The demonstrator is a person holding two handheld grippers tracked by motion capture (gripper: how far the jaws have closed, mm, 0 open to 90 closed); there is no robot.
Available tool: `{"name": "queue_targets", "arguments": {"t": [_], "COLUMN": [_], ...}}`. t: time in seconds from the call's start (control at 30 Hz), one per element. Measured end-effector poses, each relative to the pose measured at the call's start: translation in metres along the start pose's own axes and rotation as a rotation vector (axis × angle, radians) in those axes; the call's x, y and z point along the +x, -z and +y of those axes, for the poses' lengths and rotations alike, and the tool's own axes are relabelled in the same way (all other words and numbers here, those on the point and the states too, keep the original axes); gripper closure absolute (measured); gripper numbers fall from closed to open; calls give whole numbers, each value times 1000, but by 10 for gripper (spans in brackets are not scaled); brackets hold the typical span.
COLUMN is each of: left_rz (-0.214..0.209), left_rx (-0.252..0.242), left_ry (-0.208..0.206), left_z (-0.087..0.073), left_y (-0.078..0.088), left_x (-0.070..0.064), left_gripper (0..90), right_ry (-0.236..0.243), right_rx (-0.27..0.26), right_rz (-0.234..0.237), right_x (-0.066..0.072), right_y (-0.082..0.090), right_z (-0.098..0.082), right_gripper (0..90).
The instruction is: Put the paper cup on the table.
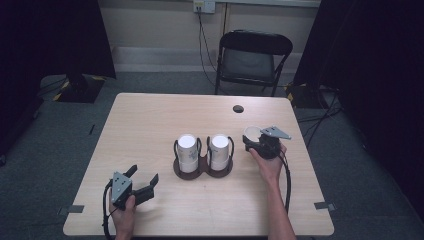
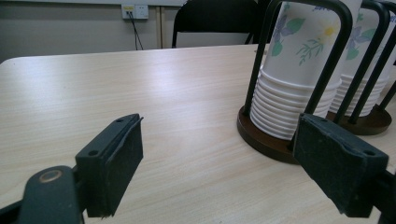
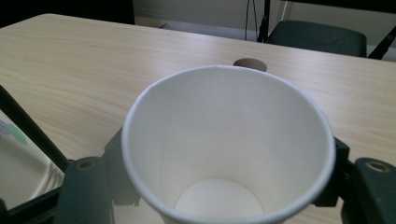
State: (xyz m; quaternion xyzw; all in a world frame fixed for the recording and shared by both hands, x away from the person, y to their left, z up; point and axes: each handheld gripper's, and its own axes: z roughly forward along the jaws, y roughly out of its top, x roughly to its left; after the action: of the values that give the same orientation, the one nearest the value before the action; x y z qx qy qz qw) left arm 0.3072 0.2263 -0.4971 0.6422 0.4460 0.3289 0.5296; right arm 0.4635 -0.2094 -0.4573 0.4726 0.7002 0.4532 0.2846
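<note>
A dark brown two-post cup holder point(image 1: 202, 171) stands at the table's middle with two stacks of flower-print paper cups, left point(image 1: 187, 150) and right point(image 1: 220, 150). To its right my right gripper point(image 1: 254, 138) is shut on a single white paper cup point(image 1: 252, 133), upright with its mouth up. In the right gripper view the cup point(image 3: 229, 140) sits between the jaws of the right gripper point(image 3: 229, 161), empty inside. My left gripper point(image 1: 144, 175) rests at the front left, open with nothing between its fingers. The left gripper view has the left gripper point(image 2: 219, 158) facing the nearer stack point(image 2: 299, 70) and holder base point(image 2: 261, 137).
The wooden table point(image 1: 150, 120) has a round cable hole point(image 1: 238, 108) at its far right. A black folding chair point(image 1: 252, 57) stands behind the far edge. Bare tabletop lies left of the holder and along the front.
</note>
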Motion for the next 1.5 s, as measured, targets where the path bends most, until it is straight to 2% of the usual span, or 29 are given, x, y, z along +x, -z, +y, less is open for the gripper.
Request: {"name": "queue_targets", "arguments": {"t": [0.37, 0.97, 1.2, 1.3, 1.5], "left_rz": [2, 12, 5, 5, 10], "left_rx": [-9, -7, -12, -12, -4], "left_ry": [5, 17, 26, 26, 6], "left_z": [0, 0, 0, 0, 0], "left_y": [1, 0, 1, 1, 1], "left_x": [0, 1, 2, 2, 0], "left_gripper": [160, 161, 161, 161, 161], "right_ry": [-19, -22, -13, -15, -18], "right_rx": [34, 56, 100, 96, 97], "right_rz": [-13, 10, 0, 8, -9], "right_x": [-2, -6, -4, -2, -1], "right_y": [-14, -10, -15, -14, -10], "right_z": [-14, -25, -31, -31, -29], "right_gripper": [285, 259, 167, 144, 140]}}
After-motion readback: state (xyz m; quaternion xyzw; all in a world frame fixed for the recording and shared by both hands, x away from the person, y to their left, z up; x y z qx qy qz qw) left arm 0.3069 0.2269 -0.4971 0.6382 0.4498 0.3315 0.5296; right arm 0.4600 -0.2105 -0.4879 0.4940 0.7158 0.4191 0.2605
